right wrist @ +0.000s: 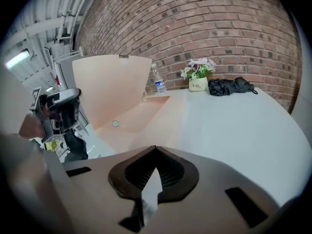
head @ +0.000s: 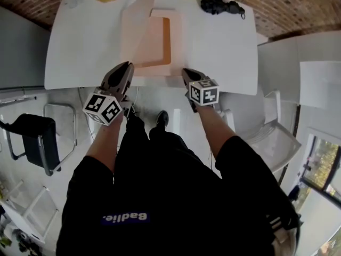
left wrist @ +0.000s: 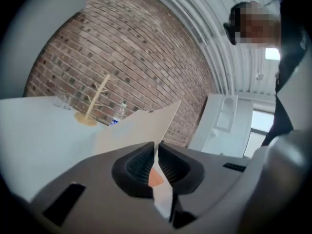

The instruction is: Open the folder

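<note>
The folder (head: 160, 41) lies at the middle of the desk's (head: 224, 47) near edge, its front cover (left wrist: 141, 126) lifted. We judge the thin cover could slip free or crease if swung too fast. Our left fingers (left wrist: 134, 167) clamp the cover's edge. Our right fingers (right wrist: 175, 172) are closed, seemingly pinching the folder's near corner.

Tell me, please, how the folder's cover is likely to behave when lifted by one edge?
The cover looks thin and probably floppy: it appears to bow while the left tongs pinch its edge. It seems light, since that single pinch holds it up. The lower leaf may slide on the smooth table unless pinned.
</note>
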The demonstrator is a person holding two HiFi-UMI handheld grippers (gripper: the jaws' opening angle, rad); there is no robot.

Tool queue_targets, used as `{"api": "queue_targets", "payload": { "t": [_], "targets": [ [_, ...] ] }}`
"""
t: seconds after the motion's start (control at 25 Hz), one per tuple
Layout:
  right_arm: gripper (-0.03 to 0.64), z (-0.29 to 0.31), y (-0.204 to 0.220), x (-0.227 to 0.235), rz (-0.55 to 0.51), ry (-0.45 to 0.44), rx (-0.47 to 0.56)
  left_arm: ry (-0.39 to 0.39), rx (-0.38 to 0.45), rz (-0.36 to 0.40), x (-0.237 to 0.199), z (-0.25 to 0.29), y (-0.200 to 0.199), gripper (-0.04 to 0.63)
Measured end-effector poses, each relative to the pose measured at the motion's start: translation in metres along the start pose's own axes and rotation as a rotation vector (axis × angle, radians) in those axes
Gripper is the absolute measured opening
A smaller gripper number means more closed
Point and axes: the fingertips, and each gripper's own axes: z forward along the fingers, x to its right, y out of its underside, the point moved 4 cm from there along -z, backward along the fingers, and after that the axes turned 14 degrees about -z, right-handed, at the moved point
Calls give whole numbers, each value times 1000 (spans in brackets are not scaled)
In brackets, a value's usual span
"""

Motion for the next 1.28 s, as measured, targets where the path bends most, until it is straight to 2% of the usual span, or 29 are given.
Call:
{"api": "queue_targets", "payload": {
  "t": [0.12,0.2,0.36,0.44,0.8,1.28],
  "targets": [
    [28,0,0,-1,-20,4,-10,-20,90,-115,-17,-19,-11,21],
    [28,1,-1,-2,-32,1,-14,-75,151,-175,-32,-34,-17,21],
    [28,3,-2,-4,-60,0,-28,-197,299,-352,-69,-67,-24,20],
    [28,3,-2,-5,-69,-1,-36,-243,340,-409,-86,-80,-23,15],
    [28,4,-4,-6,-103,7,-61,-386,394,-496,-135,-108,-17,5],
    [28,4,-7,-7,-127,30,-96,-512,376,-584,-196,-129,4,3]
  ]
}}
